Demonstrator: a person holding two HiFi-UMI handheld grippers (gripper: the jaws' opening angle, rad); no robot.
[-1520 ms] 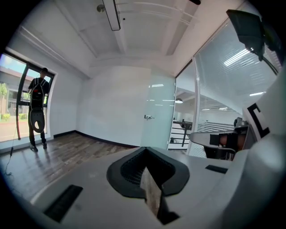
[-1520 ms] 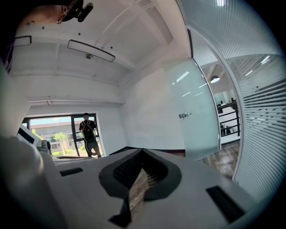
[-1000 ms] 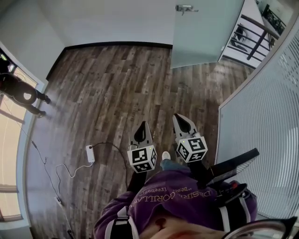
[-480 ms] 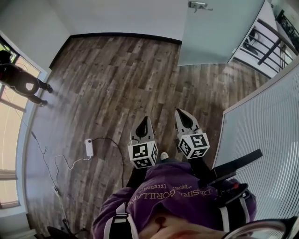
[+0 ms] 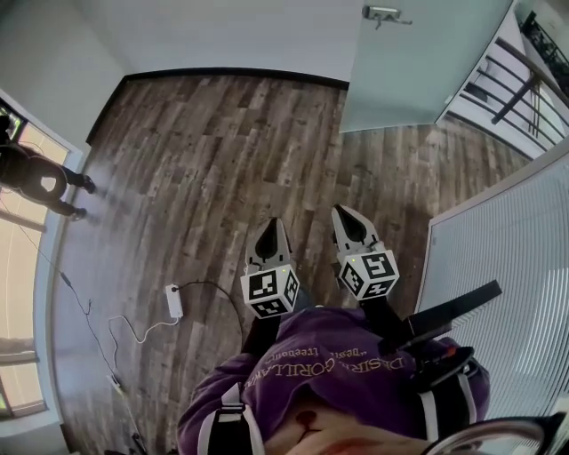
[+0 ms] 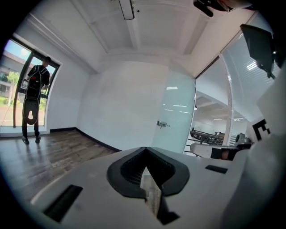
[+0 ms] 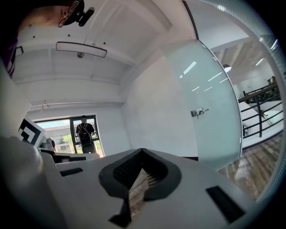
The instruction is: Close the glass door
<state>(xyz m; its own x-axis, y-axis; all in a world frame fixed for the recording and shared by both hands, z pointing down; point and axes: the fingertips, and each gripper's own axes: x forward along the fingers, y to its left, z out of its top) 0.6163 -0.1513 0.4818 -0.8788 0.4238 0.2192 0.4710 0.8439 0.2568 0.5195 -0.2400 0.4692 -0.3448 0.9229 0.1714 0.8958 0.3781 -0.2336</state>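
Note:
The frosted glass door [image 5: 418,62] stands ajar at the far right of the room, its metal handle [image 5: 380,13] near the top edge of the head view. My left gripper [image 5: 269,233] and right gripper [image 5: 345,218] are held side by side over the wooden floor, both pointing towards the door and well short of it. Both are shut with nothing between the jaws. From the left gripper [image 6: 145,150], the door [image 6: 178,112] and its handle [image 6: 162,124] lie ahead. In the right gripper view the door [image 7: 205,103] and handle [image 7: 199,112] lie right of the gripper [image 7: 142,152].
A white power strip [image 5: 172,300] with a trailing cable lies on the floor at the left. A person [image 5: 36,178] stands by the window at the far left. A ribbed white partition [image 5: 507,267] runs along the right. Beyond the door is a dark railing [image 5: 524,80].
Both grippers have travelled forward together over the floor towards the door, which now looks somewhat nearer. Their jaws have stayed shut.

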